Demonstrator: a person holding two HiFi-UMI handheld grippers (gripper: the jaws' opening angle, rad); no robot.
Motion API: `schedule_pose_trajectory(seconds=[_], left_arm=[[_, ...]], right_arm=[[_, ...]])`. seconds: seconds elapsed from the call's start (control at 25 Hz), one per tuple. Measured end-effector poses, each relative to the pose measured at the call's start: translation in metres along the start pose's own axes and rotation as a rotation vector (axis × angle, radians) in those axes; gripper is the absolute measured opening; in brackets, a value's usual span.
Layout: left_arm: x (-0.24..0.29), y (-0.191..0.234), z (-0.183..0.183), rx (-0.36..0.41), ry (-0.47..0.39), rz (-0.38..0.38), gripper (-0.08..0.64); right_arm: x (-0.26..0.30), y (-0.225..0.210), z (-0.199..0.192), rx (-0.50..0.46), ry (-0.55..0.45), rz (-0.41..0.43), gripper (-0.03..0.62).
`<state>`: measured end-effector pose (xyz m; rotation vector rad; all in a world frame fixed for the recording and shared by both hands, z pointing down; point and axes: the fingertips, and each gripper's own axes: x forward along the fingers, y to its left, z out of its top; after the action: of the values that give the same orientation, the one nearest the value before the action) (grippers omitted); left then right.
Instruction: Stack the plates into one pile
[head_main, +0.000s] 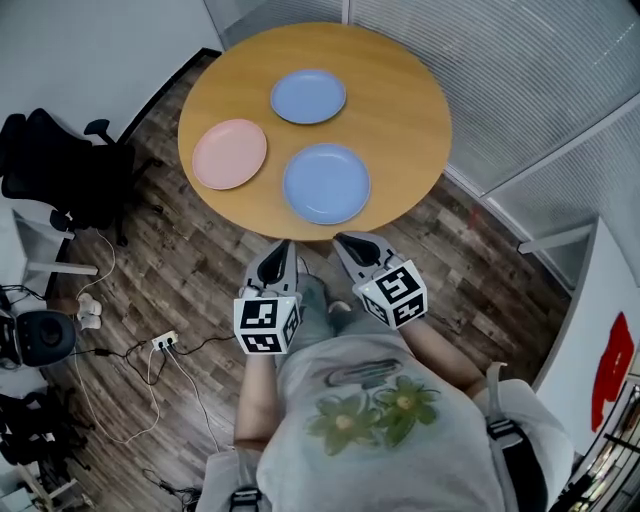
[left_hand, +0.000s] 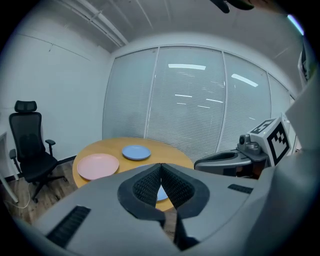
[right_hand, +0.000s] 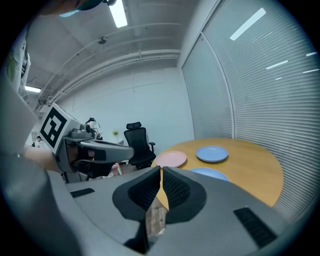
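Observation:
Three plates lie apart on the round wooden table (head_main: 410, 110): a pink plate (head_main: 229, 153) at the left, a small blue plate (head_main: 308, 96) at the back and a larger blue plate (head_main: 326, 183) nearest me. The pink plate (left_hand: 97, 165) and small blue plate (left_hand: 136, 152) also show in the left gripper view. The right gripper view has the pink plate (right_hand: 171, 159), the small blue plate (right_hand: 212, 154) and the larger blue plate (right_hand: 208, 173). My left gripper (head_main: 283, 250) and right gripper (head_main: 347, 245) hang shut and empty just short of the table's near edge.
A black office chair (head_main: 65, 170) stands left of the table. Cables and a power strip (head_main: 163, 342) lie on the wooden floor at the lower left. Glass walls with blinds (head_main: 520, 80) run behind and right of the table.

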<state>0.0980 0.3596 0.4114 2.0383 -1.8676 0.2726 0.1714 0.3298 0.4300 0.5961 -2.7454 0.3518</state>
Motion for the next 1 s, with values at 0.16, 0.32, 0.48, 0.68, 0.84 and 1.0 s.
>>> schedule_pose_trajectory(seconds=[0.16,0.32,0.48,0.68,0.84,1.0], left_arm=[[0.023,0.016,-0.001,0.003,0.039,-0.001,0.018],[0.052,0.038,0.001,0.007,0.082,-0.018,0.020],[0.092,0.063,0.008,0.011,0.114,-0.029,0.020],[0.134,0.086,0.013,0.012,0.163,-0.072,0.021],[0.165,0.104,0.021,0.013,0.192,-0.116,0.021],[0.190,0.123,0.024,0.020,0.224,-0.144,0.023]], right_arm=[[0.018,-0.020,-0.002,0.013,0.028,-0.023,0.045],[0.040,-0.045,-0.001,0.037,0.062,-0.065,0.046],[0.067,-0.077,0.006,0.054,0.085,-0.114,0.046],[0.097,-0.110,0.008,0.083,0.132,-0.163,0.046],[0.121,-0.133,0.010,0.108,0.160,-0.198,0.048],[0.142,-0.154,0.010,0.135,0.194,-0.246,0.048]])
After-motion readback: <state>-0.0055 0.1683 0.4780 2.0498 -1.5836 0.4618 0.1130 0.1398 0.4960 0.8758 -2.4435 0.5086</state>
